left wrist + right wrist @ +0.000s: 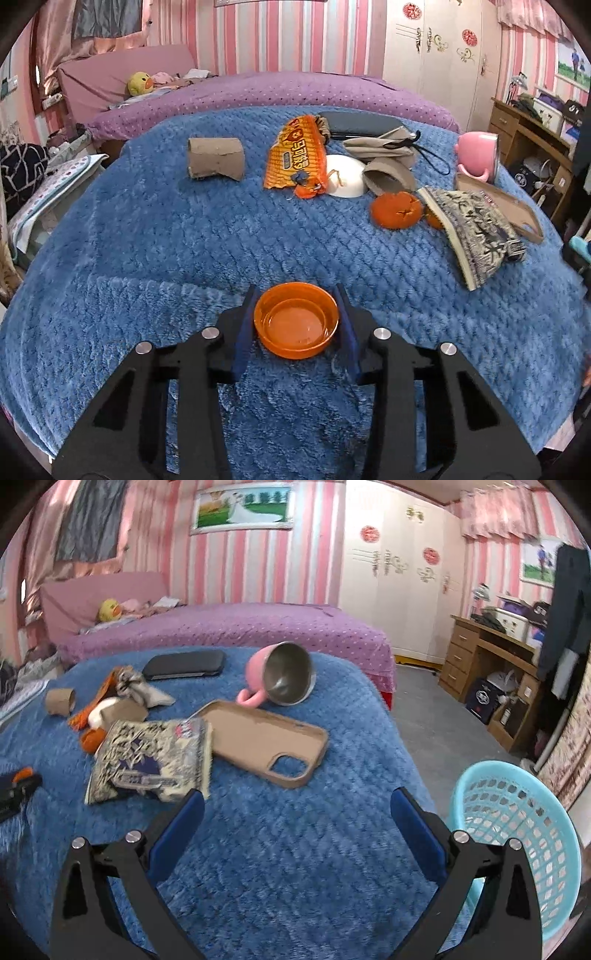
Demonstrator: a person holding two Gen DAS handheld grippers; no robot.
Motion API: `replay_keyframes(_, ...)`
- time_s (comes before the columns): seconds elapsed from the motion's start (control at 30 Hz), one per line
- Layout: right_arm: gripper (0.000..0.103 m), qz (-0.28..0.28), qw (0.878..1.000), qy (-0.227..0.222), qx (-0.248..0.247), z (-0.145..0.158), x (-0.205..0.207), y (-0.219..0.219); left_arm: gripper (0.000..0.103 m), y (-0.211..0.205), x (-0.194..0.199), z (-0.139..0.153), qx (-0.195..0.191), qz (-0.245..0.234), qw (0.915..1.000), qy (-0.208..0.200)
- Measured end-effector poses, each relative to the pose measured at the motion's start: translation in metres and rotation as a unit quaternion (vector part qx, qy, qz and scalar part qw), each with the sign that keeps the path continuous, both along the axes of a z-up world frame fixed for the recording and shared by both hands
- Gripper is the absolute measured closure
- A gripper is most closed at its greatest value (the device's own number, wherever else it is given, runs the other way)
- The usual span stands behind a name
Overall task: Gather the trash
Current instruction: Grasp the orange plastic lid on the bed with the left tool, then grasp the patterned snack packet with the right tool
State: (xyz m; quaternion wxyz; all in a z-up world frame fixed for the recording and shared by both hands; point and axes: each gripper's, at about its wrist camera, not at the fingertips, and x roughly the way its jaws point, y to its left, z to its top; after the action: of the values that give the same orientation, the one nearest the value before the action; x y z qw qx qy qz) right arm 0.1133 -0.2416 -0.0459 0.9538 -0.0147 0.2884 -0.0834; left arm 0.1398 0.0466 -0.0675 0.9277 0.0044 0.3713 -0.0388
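Note:
My left gripper (295,314) is shut on an orange plastic lid (296,320), held just above the blue blanket (147,258). Further off lie a cardboard tube (215,158), an orange snack wrapper (295,157), a second torn cardboard tube (389,180) and orange peel (397,210). My right gripper (297,805) is open and empty over the blanket (277,849) near its right edge. A light blue mesh basket (517,842) stands on the floor to its right. The tube (60,700), wrapper (99,698) and peel (92,738) show at the left of the right wrist view.
A patterned book (476,229) (155,757), a tan phone case (266,738), a tipped pink mug (280,674) (476,153), a white bowl (345,175), a black case (184,664) and a beige pouch (384,146) lie on the blanket. A wooden desk (491,664) stands right.

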Motion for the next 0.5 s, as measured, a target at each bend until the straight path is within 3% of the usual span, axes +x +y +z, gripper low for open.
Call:
replay_keyframes(0.3, 0.005, 0.071, 0.995, 0.023, -0.062, -0.004, 0.014, 0.052, 0.064, 0.003, -0.005, 0.015, 0.009, 0.022, 0.9991, -0.034)
replay_keyframes(0.5, 0.005, 0.113, 0.987, 0.064, -0.097, -0.014, 0.033, 0.078, 0.064, 0.017, 0.001, 0.016, 0.004, 0.051, 0.998, -0.037)
